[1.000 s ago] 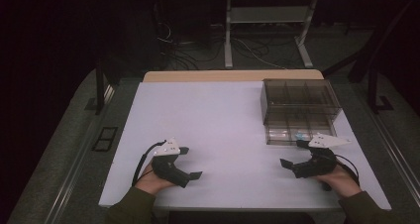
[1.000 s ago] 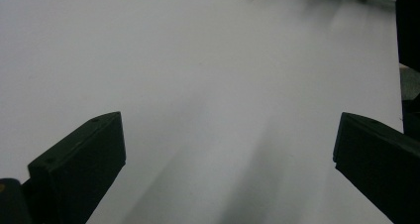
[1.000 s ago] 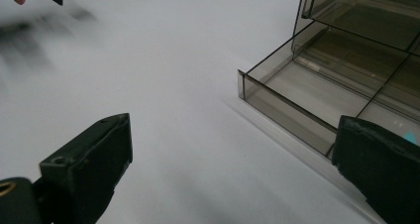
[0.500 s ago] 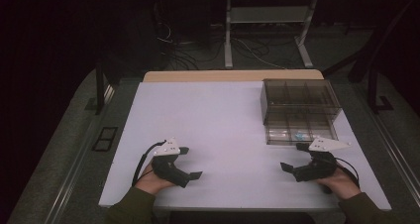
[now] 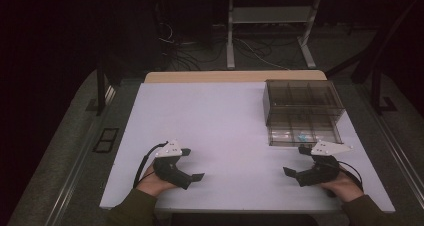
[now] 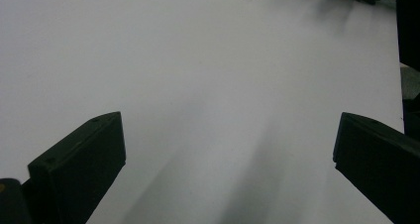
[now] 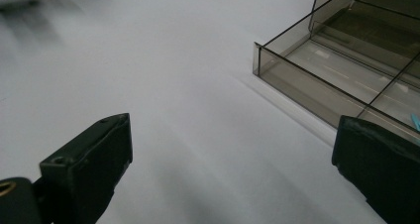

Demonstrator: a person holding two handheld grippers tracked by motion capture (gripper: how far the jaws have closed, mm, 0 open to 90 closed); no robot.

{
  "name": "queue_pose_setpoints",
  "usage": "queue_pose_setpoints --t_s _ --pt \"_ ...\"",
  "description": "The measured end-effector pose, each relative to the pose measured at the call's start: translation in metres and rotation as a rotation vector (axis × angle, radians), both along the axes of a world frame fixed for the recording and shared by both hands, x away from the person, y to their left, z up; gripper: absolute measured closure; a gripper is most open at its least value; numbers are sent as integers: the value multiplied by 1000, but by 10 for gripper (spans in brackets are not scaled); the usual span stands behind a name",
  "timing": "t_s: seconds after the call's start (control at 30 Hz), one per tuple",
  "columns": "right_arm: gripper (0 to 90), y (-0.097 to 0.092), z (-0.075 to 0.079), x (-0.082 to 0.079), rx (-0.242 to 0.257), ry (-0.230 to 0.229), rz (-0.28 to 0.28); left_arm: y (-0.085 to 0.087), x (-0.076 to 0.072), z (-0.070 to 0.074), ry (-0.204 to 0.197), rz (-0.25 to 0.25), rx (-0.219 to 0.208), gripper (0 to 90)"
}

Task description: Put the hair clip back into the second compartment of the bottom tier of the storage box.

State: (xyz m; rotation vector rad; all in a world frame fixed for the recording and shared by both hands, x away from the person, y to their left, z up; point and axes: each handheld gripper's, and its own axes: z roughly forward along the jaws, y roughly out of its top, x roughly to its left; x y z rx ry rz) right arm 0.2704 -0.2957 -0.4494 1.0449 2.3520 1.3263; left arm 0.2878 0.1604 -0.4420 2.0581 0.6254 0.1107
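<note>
- The right tongs [image 5: 295, 172] rest low on the table [image 5: 220, 121], jaws spread wide with nothing between them.
- The left tongs [image 5: 192, 164] are likewise wide open and empty, well apart from the right pair.
- The smoky clear compartment box [image 5: 302, 111] stands just ahead of the right tongs, its near wall close to their right jaw in the right gripper view.
- A small blue item [image 5: 302, 136] lies in a near compartment; what it is cannot be told.
- Judged step: reaching for the box. Best to keep the jaws wide, lift over the low rim, and come down squarely without nudging the light box.
</note>
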Motion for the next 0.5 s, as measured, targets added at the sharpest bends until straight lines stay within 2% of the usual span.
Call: queue_pose_setpoints --t_s 0.5 --pt "16 0 0 0 0 -1 7 0 0 0 -2 0 5 0"
